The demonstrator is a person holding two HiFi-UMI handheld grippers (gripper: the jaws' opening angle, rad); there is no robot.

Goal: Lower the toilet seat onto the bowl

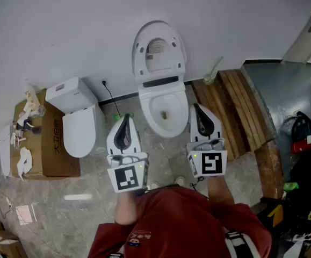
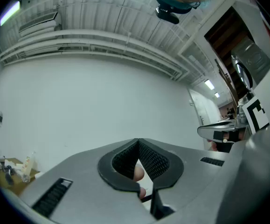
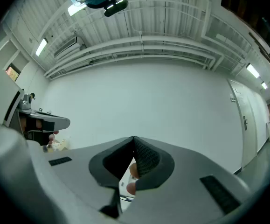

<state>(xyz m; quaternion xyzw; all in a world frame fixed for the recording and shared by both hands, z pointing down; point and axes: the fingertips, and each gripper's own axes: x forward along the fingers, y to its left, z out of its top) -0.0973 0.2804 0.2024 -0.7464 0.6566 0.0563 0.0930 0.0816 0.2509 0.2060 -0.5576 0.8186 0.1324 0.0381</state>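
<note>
Grey floor point(image 1: 85, 198), white wall point(image 1: 91, 26) | toilet seat point(image 1: 159, 55) upright above bowl point(image 1: 165, 114) | left gripper point(image 1: 125, 120), right gripper point(image 1: 196, 110): jaws pinched together, empty | risk: seat slips free, slams bowl

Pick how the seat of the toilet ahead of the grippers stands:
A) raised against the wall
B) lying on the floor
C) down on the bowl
A: the seat stands upright against the wall, leaving the bowl open.
</note>
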